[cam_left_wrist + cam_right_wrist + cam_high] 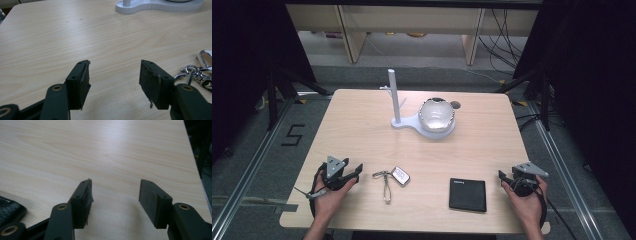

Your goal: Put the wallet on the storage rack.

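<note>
My left gripper (356, 172) rests open at the table's front left, with a hand around it. Its jaws (113, 72) stand wide apart over bare wood. Just to its right lies a bunch of keys on a metal clip (385, 182) (191, 73) with a silver key fob (400, 175) (206, 57). A black wallet (467, 194) (8, 211) lies flat near the front edge. Right of the wallet my right gripper (503, 176) (115, 192) is held open with nothing between its fingers.
A white stand (398, 122) (160, 6) with an upright post (393, 95) sits at the back middle of the table (362, 135). A shiny round bowl (436, 115) rests on its base. Dark tripod legs and cables surround the table.
</note>
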